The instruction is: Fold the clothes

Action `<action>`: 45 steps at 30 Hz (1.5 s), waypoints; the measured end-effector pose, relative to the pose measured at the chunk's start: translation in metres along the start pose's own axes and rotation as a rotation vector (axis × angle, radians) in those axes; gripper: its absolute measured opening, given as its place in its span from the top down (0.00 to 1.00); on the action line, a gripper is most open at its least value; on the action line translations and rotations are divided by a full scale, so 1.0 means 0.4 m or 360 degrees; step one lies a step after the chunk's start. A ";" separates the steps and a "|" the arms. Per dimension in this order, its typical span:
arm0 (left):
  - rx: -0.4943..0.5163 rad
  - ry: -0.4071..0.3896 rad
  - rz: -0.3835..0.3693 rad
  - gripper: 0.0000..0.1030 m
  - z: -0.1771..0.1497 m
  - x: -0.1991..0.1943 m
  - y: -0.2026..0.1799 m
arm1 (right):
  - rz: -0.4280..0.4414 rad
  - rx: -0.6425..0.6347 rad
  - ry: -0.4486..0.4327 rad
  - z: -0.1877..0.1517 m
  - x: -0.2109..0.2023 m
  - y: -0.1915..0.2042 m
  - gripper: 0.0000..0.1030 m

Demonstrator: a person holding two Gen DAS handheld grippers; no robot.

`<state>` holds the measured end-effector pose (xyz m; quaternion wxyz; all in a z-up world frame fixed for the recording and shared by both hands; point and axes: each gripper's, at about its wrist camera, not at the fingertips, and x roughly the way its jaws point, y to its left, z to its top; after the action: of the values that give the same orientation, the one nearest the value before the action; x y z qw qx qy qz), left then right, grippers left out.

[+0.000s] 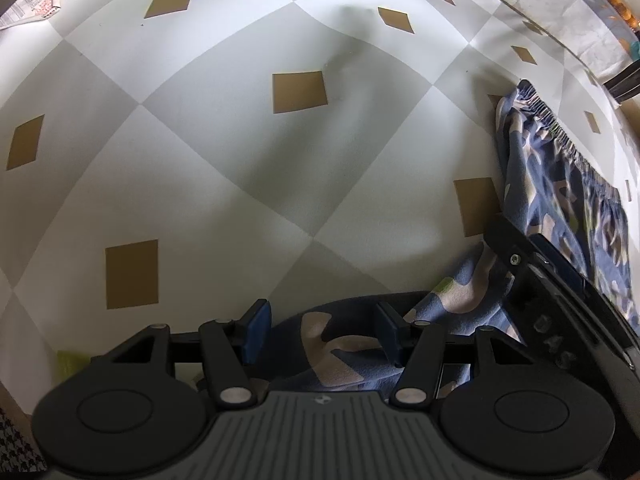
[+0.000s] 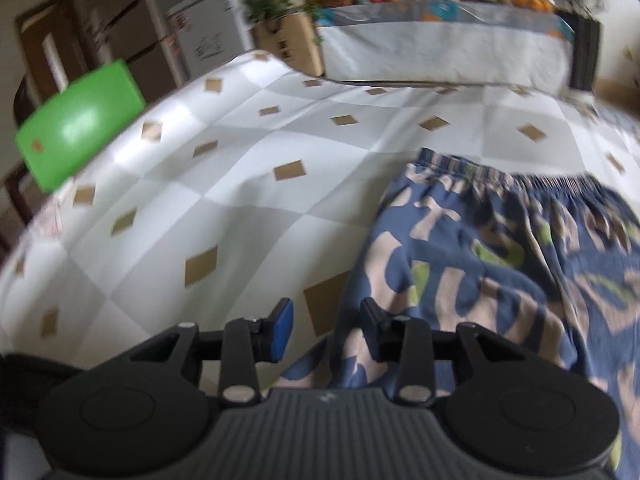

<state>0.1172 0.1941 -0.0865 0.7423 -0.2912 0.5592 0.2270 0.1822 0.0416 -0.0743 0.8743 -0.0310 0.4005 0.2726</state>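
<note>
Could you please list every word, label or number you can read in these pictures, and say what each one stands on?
"DAS": raised letters on the black body of the right gripper, left wrist view.
Printed paper at the table's far corner: too small to read.
White appliance and cardboard box, right wrist view: markings blurred.
Patterned shorts: large letter-like shapes, no readable word.

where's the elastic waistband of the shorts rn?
In the right wrist view the waistband runs along the far edge of the patterned shorts, right of centre on the checkered tablecloth, well beyond the right tongs.
</note>
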 end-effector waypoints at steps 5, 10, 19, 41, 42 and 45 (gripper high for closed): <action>0.0025 -0.0013 0.0010 0.45 -0.007 -0.002 -0.006 | -0.0110 -0.0041 0.0037 -0.014 0.035 -0.005 0.69; 0.0093 -0.0053 0.0037 0.45 -0.012 -0.010 -0.023 | -0.0086 0.0080 0.0009 -0.019 0.032 -0.033 0.94; 0.0184 -0.0111 0.0026 0.45 -0.013 -0.029 -0.049 | 0.0069 0.0852 -0.0039 -0.051 -0.009 -0.179 0.96; 0.0300 -0.0049 -0.0029 0.44 -0.046 -0.013 -0.089 | -0.0020 0.0162 -0.0138 0.039 -0.023 -0.125 0.72; 0.0304 -0.0047 -0.0031 0.44 -0.046 -0.013 -0.090 | -0.0003 0.0094 -0.0143 0.049 -0.022 -0.118 0.74; 0.0305 -0.0046 -0.0027 0.44 -0.046 -0.013 -0.092 | 0.0076 -0.0037 -0.0123 0.073 -0.011 -0.105 0.80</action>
<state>0.1275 0.1545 -0.0788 0.7766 -0.2203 0.5651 0.1705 0.2210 0.0119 -0.0582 0.8820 -0.0211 0.3638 0.2989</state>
